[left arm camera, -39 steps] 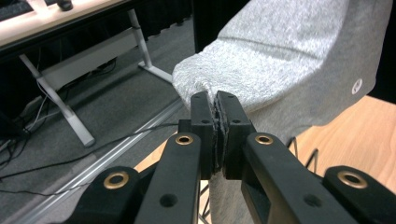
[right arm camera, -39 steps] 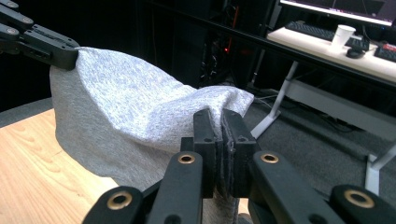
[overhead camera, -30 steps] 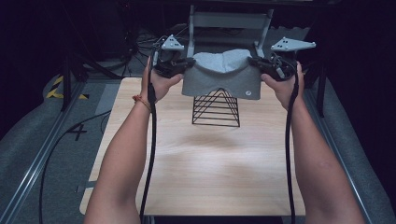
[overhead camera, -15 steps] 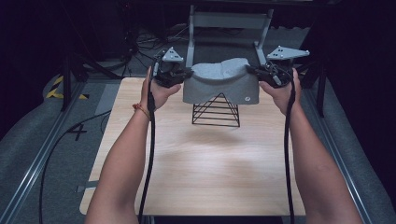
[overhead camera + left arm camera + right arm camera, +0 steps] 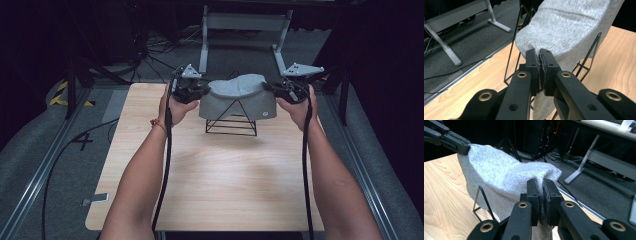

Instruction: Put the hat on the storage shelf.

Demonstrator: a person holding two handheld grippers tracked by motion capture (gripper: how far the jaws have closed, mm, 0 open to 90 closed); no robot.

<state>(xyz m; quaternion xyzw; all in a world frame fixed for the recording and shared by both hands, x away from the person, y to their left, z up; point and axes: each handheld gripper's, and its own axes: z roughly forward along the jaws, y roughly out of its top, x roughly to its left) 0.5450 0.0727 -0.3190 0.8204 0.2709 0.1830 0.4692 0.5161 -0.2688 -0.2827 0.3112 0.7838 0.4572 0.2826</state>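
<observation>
A grey knitted cloth (image 5: 239, 96) hangs stretched between both grippers at the far middle of the table, draped over a black wire pyramid frame (image 5: 231, 123). My left gripper (image 5: 202, 91) is shut on the cloth's left edge; its jaws pinch the fabric (image 5: 564, 30) in the left gripper view (image 5: 539, 53). My right gripper (image 5: 269, 87) is shut on the cloth's right edge, the jaws clamped on the cloth (image 5: 504, 177) in the right gripper view (image 5: 541, 182). The frame's apex is hidden under the cloth; its lower wires (image 5: 511, 57) (image 5: 482, 197) show below the hem.
The light wooden table (image 5: 215, 180) stretches bare toward the person. A grey metal stand (image 5: 245, 22) sits on the floor beyond the far edge. Cables (image 5: 75, 145) run over the grey floor at the left. The other hand's gripper (image 5: 447, 137) shows top left in the right gripper view.
Both grippers have lowered the cloth further over the wire frame; the hands moved slightly down and toward the person, and more of the frame's top is covered.
</observation>
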